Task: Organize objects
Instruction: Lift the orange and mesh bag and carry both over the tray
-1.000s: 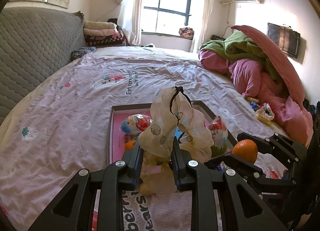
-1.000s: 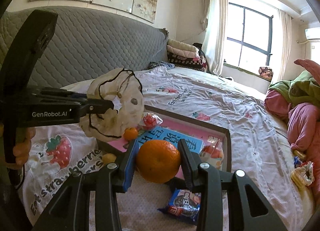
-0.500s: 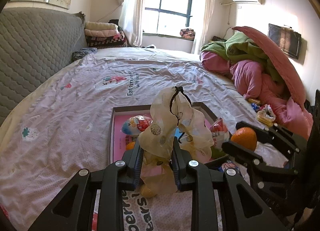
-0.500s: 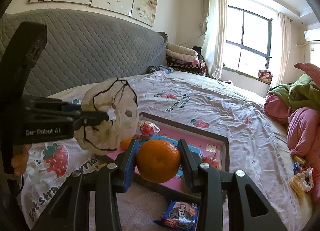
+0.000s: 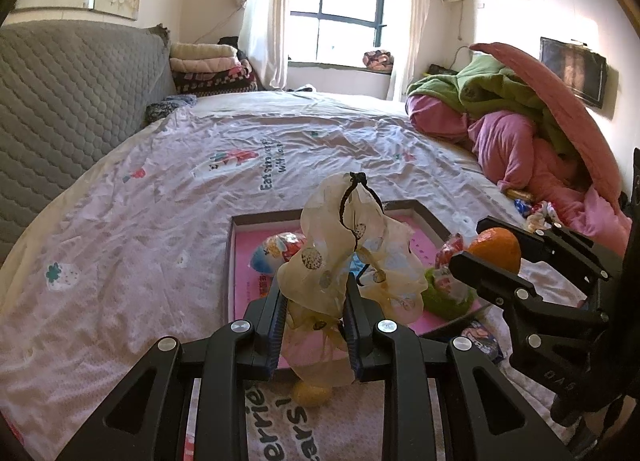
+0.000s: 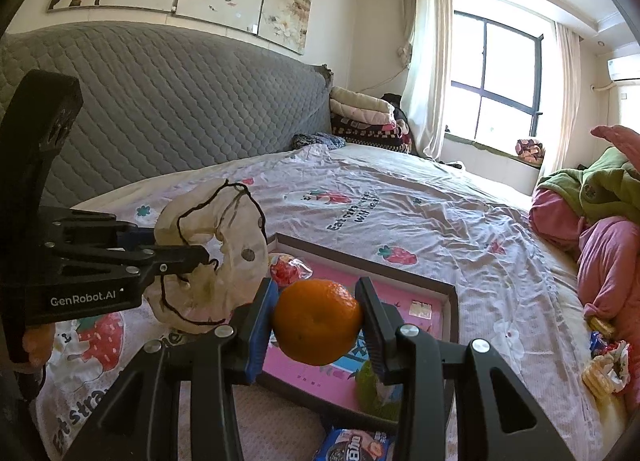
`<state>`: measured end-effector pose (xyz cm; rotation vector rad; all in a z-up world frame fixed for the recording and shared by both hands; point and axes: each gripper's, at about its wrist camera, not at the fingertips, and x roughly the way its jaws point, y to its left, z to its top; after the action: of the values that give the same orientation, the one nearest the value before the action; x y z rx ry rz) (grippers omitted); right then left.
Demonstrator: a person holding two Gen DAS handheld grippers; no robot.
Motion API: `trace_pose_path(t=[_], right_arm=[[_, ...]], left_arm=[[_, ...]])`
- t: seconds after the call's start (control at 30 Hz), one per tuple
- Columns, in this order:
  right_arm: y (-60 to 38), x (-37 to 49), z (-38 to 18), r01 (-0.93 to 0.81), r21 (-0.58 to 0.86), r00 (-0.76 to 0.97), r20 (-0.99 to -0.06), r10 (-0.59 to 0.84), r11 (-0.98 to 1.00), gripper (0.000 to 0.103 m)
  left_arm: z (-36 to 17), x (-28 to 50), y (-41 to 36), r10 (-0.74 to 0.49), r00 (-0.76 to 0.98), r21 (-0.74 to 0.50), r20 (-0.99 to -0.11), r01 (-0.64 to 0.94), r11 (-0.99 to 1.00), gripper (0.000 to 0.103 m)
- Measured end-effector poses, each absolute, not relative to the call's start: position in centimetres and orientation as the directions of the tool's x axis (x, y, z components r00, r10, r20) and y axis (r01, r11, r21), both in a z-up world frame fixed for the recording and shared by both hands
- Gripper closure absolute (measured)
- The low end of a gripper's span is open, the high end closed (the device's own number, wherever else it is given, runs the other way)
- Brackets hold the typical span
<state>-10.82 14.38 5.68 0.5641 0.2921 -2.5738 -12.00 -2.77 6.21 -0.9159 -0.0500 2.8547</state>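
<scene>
My left gripper [image 5: 314,309] is shut on a cream fabric scrunchie [image 5: 348,257] with dots and a black cord, held up over the near edge of a shallow box [image 5: 230,261] with a pink floor. In the right wrist view the same scrunchie [image 6: 216,253] hangs from the left gripper [image 6: 200,257] at the left. My right gripper [image 6: 318,319] is shut on an orange [image 6: 318,321], above the box [image 6: 452,313]. From the left wrist view the orange [image 5: 496,247] and right gripper [image 5: 490,239] hover over the box's right side.
Snack packets [image 5: 276,251] and a green wrapper [image 6: 374,393] lie in the box. A blue biscuit packet [image 6: 354,447] and a small yellow fruit [image 5: 312,393] lie on the strawberry-print bedsheet in front of it. Pink and green quilts [image 5: 532,133] pile at the right; a grey headboard [image 6: 160,109] runs along the left.
The right gripper with the orange has moved forward over the box. The left gripper with the scrunchie has barely shifted.
</scene>
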Motion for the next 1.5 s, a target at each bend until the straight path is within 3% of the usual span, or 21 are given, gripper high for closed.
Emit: trace_pose_path(t=[0.73, 1.5], right_arm=[[13.9, -14.2, 4.8, 0.516, -0.102, -0.779, -0.470, -0.416, -0.850, 0.062], [11.9, -15.7, 0.6, 0.541, -0.126, -0.723, -0.574, -0.383, -0.832, 0.062]], left_arm=[[5.0, -16.0, -5.1, 0.116, -0.783, -0.090, -0.610, -0.077, -0.993, 0.076], [0.5, -17.8, -4.4, 0.111, -0.703, -0.076, -0.703, -0.081, -0.994, 0.076]])
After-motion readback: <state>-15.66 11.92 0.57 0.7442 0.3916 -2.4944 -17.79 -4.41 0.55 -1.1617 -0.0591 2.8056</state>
